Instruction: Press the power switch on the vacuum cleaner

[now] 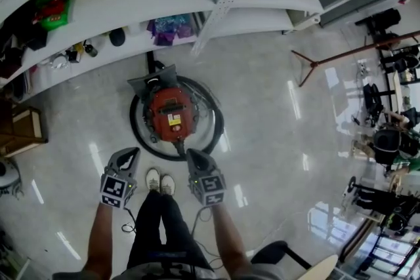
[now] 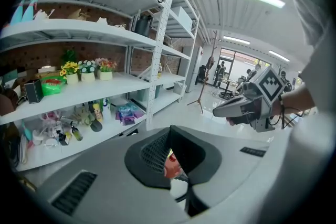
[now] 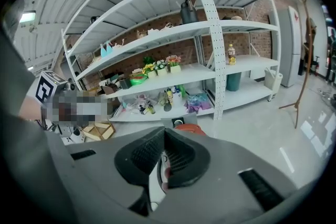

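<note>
The red vacuum cleaner point(image 1: 170, 116) stands on the glossy floor in front of my feet, ringed by its black hose point(image 1: 213, 131). A yellow label sits on its top; I cannot pick out the power switch. My left gripper point(image 1: 131, 153) and right gripper point(image 1: 194, 154) hang side by side above the floor, short of the vacuum, both shut and holding nothing. In the left gripper view a sliver of the red vacuum cleaner point(image 2: 172, 165) shows below the shut left gripper point(image 2: 170, 136). In the right gripper view the vacuum cleaner point(image 3: 190, 126) peeks over the right gripper point(image 3: 164, 136).
White shelving point(image 1: 216, 16) with flowers, bottles and toys runs behind the vacuum. A cardboard box point(image 1: 20, 131) sits at the left, a coat stand point(image 1: 315, 65) at the right, a chair point(image 1: 275, 252) at the lower right. My shoes point(image 1: 159, 181) are between the grippers.
</note>
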`<act>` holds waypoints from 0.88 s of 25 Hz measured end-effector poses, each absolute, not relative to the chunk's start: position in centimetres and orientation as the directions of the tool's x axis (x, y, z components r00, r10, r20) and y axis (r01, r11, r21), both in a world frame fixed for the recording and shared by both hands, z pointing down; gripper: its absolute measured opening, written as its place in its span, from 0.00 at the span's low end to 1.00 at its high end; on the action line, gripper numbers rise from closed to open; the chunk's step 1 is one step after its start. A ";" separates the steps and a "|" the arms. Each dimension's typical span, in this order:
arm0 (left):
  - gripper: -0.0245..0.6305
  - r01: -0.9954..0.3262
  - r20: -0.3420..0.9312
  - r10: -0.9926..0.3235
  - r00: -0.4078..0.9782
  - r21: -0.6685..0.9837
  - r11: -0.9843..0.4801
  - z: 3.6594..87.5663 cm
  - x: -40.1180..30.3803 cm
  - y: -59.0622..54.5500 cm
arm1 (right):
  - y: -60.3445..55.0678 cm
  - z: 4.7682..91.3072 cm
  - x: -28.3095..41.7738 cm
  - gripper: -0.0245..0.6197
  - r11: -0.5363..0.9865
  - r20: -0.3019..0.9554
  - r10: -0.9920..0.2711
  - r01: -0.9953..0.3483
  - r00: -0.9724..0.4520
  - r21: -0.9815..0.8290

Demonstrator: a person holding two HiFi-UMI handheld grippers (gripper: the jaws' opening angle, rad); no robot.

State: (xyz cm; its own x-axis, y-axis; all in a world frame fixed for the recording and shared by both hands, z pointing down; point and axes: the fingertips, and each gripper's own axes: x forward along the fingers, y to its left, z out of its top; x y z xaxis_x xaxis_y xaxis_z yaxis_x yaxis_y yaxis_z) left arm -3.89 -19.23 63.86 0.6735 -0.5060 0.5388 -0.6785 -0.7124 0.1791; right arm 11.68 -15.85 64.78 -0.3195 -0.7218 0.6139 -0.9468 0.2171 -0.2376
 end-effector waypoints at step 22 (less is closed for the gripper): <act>0.05 -0.710 0.602 -0.491 0.630 0.191 -0.678 73.4 -5.2 -20.3 | -18.7 76.1 11.2 0.05 0.237 0.669 -0.652 -0.934 -0.357 -0.268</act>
